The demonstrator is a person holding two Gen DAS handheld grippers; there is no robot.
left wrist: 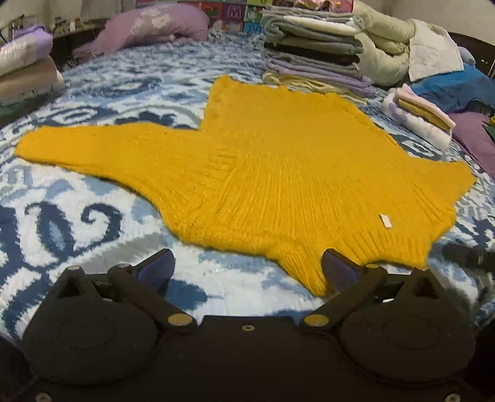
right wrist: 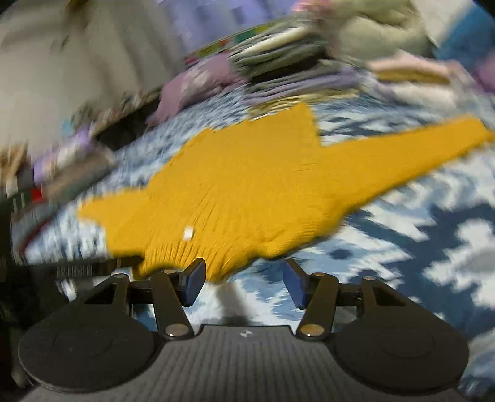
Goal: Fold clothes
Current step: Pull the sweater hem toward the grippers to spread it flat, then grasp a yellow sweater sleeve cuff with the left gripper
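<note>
Left wrist view: left gripper [left wrist: 247, 272] spread wide, clamping nothing, blue pads low over the near edge of the mustard ribbed-knit sweater [left wrist: 278, 173], right pad overlapping a corner of the hem. Lying flat on the fuzzy blue-and-white swirl-patterned blanket [left wrist: 77, 216], sleeves stretched sideways, small white tag [left wrist: 385, 221] near the hem. Beyond, a stack of folded clothes [left wrist: 312, 46] and a lilac pillow [left wrist: 154, 27]. Right wrist view, blurred: right gripper [right wrist: 244, 286] likewise parted and empty, just short of the sweater's hem.
</note>
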